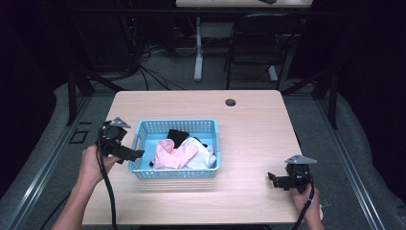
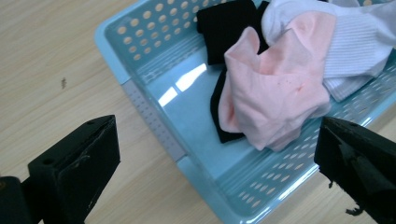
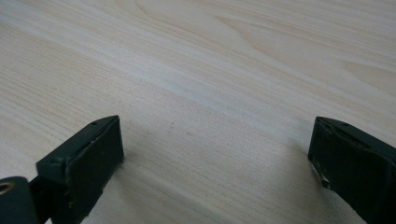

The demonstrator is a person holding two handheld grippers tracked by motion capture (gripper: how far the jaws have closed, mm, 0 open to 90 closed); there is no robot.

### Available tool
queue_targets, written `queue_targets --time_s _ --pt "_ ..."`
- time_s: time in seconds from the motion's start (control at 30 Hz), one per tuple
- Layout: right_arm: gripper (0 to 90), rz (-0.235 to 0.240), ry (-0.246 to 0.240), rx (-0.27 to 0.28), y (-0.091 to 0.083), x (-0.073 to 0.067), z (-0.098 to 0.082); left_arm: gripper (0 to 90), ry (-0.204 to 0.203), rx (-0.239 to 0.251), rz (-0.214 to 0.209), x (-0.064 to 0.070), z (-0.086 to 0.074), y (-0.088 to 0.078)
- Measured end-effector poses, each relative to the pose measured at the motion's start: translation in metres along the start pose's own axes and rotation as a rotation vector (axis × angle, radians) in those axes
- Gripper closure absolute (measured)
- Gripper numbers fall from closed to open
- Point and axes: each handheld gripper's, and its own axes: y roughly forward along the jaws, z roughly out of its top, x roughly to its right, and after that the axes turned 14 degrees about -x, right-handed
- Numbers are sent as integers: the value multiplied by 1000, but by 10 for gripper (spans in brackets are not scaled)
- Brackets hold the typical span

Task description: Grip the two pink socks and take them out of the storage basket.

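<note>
Blue basket (image 1: 178, 167) on the tabletop (image 1: 253, 129), with pink sock (image 2: 273, 100), white sock (image 2: 355, 42) and black sock (image 2: 224, 28) inside. Left gripper (image 1: 135, 154) at the basket's left end, fingers wide, holding nothing. Right gripper (image 1: 273, 179) well apart, fingers wide too.

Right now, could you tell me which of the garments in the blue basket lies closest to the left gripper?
The pink garment lies closest to the left gripper, heaped on top toward the open jaws; the white one and the black one sit farther back.
</note>
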Motion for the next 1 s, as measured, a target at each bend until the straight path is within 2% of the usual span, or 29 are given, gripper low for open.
queue_targets --time_s 0.07,0.2,0.33,0.53,0.57,0.67,0.77,0.87,1.0 --pt "28 -3 0 -1 0 0 0 2 21 -27 -21 3 10 6" --pt "28 -3 0 0 0 0 0 1 38 -53 -37 6 20 14" --pt "28 -2 0 -1 0 0 0 1 58 -91 -76 11 35 28" --pt "28 -3 0 -1 0 0 0 1 71 -147 -89 15 48 43" --pt "28 -3 0 -1 0 0 0 2 80 -175 -87 16 53 50" --pt "28 -3 0 -1 0 0 0 17 79 -192 -95 17 56 56" --pt "28 -2 0 -1 0 0 0 73 80 -233 -113 17 63 68" --pt "28 -3 -1 -1 0 0 0 111 77 -251 -117 17 66 74" --pt "28 -3 -1 -1 0 0 0 225 75 -275 -134 16 69 81"
